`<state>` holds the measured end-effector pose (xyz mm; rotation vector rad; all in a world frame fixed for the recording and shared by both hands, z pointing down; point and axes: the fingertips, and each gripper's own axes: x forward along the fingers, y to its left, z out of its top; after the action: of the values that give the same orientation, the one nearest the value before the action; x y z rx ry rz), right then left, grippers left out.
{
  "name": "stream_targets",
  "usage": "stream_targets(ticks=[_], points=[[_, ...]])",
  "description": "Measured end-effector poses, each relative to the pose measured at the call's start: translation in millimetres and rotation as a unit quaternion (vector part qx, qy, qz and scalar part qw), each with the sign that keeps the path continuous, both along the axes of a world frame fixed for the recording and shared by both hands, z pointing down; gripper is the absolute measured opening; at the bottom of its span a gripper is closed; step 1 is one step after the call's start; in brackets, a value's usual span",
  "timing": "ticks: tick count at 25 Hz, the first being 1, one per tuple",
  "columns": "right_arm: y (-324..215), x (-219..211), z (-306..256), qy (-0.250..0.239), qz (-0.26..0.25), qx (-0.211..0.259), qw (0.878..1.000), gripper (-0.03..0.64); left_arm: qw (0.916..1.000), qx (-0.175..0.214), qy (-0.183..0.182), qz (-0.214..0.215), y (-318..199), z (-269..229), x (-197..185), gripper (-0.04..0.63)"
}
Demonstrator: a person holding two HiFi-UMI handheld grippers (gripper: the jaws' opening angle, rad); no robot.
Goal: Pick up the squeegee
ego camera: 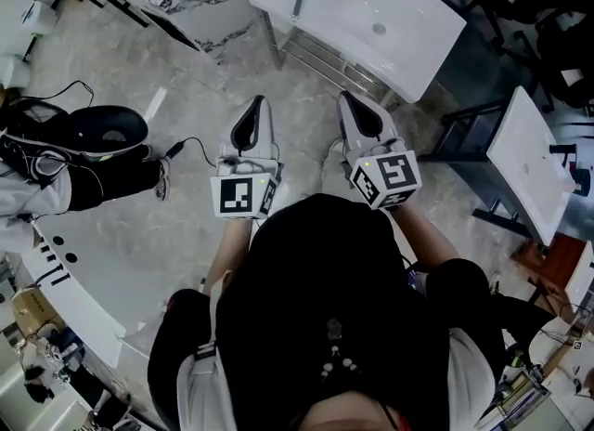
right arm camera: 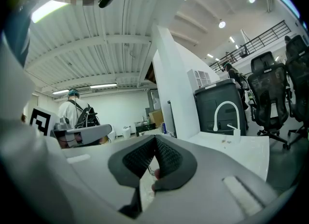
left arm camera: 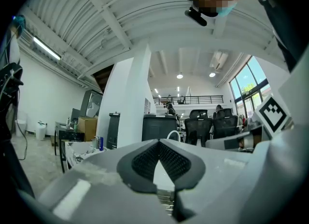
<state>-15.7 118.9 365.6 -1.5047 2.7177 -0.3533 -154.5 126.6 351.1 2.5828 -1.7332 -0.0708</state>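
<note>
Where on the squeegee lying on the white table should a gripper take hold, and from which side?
Probably mid-length on the squeegee, a slim grey bar lying flat on the white table, near its left end. It runs away from the person, so come from above on the near side, jaws closing across its narrow width. Handle and blade can't be told apart.

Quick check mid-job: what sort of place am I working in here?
Probably an open-plan lab or workshop: black mesh office chairs, a white counter with a curved white faucet, and a railed mezzanine.
</note>
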Motion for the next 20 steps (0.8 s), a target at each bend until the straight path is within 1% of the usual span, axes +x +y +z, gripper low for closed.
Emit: stream_targets(ticks=[4,10,15,20], points=[[-33,5,-1,0.002,-0.014,0.001,1.000,0.002,0.9999,-0.004,0.006,-0.014,-32,-1,6,0.002],[-87,18,-5,0.001,-0.031,0.005,0.999,0.002,0.9996,0.001,0.003,-0.028,-82,-5,22,0.002],[-132,44,-3,-0.003,-0.039,0.003,0.999,0.002,0.9992,0.001,-0.004,-0.039,-125,-5,49,0.002],[-163,64,2,-0.004,-0.046,0.006,0.999,0.003,0.9977,-0.012,-0.012,-0.066,-158,6,65,0.002]])
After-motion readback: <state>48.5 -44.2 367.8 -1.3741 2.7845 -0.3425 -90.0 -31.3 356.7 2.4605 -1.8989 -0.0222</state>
